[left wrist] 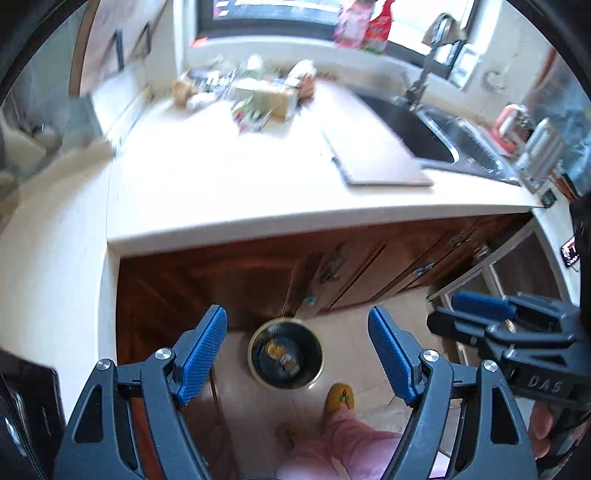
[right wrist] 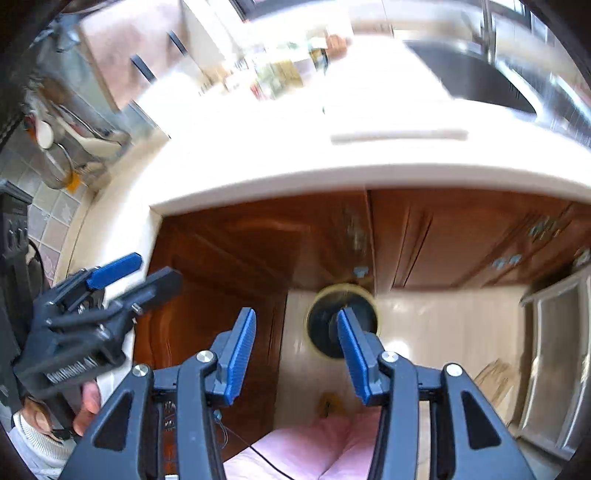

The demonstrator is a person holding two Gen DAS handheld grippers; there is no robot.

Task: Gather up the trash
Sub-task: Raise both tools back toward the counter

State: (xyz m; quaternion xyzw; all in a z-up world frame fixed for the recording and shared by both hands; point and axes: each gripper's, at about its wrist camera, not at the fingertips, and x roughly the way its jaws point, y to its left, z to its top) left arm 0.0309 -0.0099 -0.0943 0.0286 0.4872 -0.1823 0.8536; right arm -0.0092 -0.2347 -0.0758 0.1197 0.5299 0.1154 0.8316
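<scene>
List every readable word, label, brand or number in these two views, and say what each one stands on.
"DAS": raised letters on the black body of the right gripper, seen in the left wrist view.
Raised lettering on the body of the left gripper, in the right wrist view: too blurred to read.
Red and pink packages on the windowsill: print blurred, unreadable.
Trash pile on the counter: labels blurred, unreadable.

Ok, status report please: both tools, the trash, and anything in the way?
Left tool open, empty. Right tool open, empty. Trash pile on counter; bin on floor below. Nothing in the way.
</scene>
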